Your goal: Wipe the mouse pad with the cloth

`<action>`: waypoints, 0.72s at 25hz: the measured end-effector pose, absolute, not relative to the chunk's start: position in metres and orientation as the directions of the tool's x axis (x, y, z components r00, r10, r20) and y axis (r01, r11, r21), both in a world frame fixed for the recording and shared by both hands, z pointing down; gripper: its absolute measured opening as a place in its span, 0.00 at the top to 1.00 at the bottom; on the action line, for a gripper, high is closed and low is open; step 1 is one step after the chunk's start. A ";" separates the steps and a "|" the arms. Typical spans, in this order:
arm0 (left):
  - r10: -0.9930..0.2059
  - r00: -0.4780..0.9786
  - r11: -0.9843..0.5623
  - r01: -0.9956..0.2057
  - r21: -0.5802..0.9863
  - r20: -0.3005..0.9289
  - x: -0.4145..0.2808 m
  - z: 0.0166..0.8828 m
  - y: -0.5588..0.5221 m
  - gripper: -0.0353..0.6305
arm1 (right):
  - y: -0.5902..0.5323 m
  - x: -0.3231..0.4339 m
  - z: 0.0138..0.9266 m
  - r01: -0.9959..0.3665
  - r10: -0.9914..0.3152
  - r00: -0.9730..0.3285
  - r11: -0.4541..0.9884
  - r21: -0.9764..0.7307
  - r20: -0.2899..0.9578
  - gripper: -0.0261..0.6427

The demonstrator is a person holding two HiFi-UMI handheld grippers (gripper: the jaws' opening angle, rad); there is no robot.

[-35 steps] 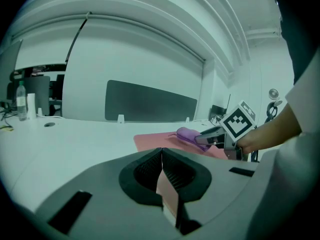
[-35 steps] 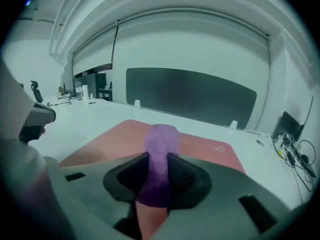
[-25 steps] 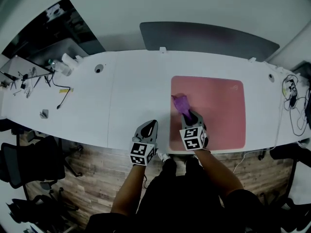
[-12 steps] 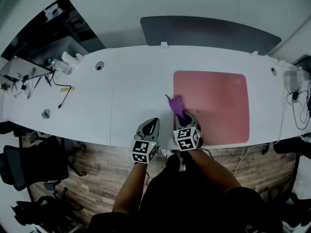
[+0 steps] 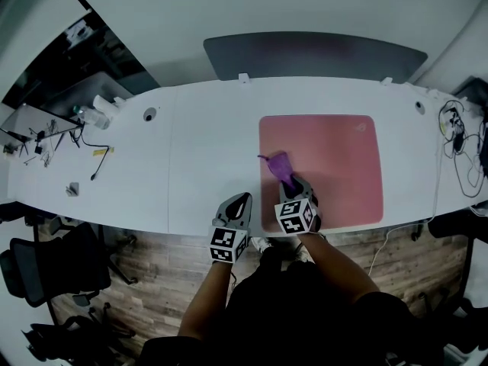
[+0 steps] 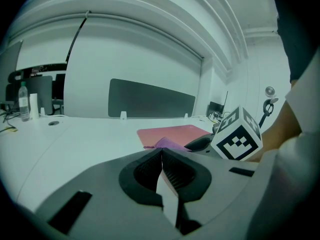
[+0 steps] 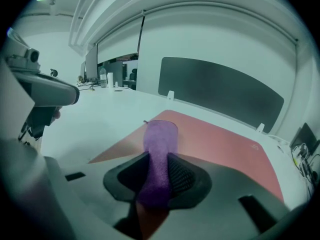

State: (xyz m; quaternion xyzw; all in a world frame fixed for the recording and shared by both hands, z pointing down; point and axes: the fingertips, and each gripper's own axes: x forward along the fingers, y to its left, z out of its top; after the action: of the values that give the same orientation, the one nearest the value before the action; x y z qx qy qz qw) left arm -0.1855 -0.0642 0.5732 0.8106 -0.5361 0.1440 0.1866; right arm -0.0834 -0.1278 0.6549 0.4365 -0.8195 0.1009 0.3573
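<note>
Cloth [image 5: 279, 163], purple, lies on the left part of the pink pad [image 5: 335, 166] in the head view, its near end running back into the right gripper [image 5: 289, 181], which sits over the pad's near left corner. The left gripper [image 5: 237, 202] hangs at the near edge of the white desk [image 5: 206, 151], just left of the pad and apart from the cloth. In the left gripper view the jaws are pressed together with nothing between them; beyond their tips the pad and a fold of cloth show, with the right gripper's marker cube [image 6: 238, 134] close on the right. In the right gripper view the jaws are clamped on the cloth, which passes as a narrow band between the ribbed pads [image 7: 183, 174] and spreads forward from the tips onto the pad, near its left edge. The left gripper shows at this view's left edge, off the pad.
</note>
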 end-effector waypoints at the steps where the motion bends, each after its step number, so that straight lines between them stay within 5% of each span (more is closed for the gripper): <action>1: -0.813 0.387 -0.359 -0.922 0.148 0.435 -0.182 0.573 -0.064 0.91 | -0.129 -0.077 0.655 -0.790 -0.647 -0.357 0.594 0.151 0.674 0.78; 18: -0.780 0.450 -0.431 -0.890 0.147 0.436 -0.116 0.571 -0.068 0.91 | -0.151 0.051 0.656 -0.842 -0.711 -0.199 0.476 0.254 0.674 0.78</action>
State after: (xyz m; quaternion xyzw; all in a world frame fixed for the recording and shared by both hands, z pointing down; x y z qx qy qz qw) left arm -0.1156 -0.0677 0.5714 0.8320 -0.5017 0.1530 0.1806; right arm 0.0511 -0.1512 0.6560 0.5047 -0.7695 0.0854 0.3819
